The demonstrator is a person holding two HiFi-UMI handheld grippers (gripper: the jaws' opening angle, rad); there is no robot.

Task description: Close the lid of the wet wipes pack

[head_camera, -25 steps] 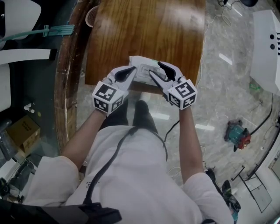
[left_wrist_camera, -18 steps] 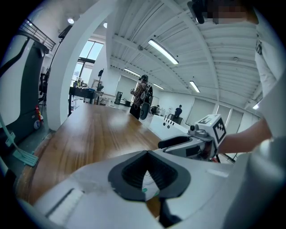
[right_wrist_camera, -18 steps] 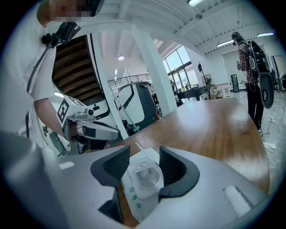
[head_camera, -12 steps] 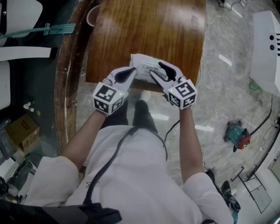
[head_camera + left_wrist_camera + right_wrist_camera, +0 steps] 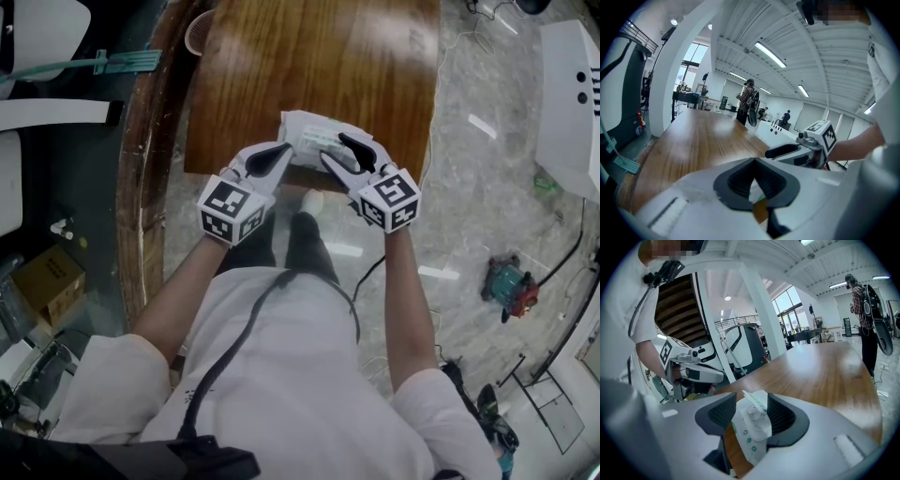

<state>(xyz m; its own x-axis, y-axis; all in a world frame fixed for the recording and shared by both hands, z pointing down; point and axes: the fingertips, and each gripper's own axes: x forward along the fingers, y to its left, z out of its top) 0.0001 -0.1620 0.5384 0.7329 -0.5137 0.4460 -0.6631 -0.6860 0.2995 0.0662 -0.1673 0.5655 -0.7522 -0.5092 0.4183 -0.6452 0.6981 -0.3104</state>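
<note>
The white wet wipes pack [image 5: 314,139] with green print sits at the wooden table's [image 5: 309,66] near edge, tilted up. My right gripper [image 5: 332,148] is shut on the pack's right end. In the right gripper view the pack [image 5: 751,427] fills the gap between the two black pads, and a small flap stands up at its top. My left gripper [image 5: 280,150] is shut on nothing, its tip just left of the pack. In the left gripper view the pads [image 5: 774,182] meet, and the right gripper [image 5: 787,151] shows beyond them.
The person's legs and shoes stand below the table's near edge [image 5: 309,187]. A white machine [image 5: 572,103] and a red tool [image 5: 511,287] are on the floor at right. A person with a backpack [image 5: 862,301] stands past the table's far end.
The pack has shifted slightly away from me and tipped up in the right gripper. Both grippers have barely moved.
</note>
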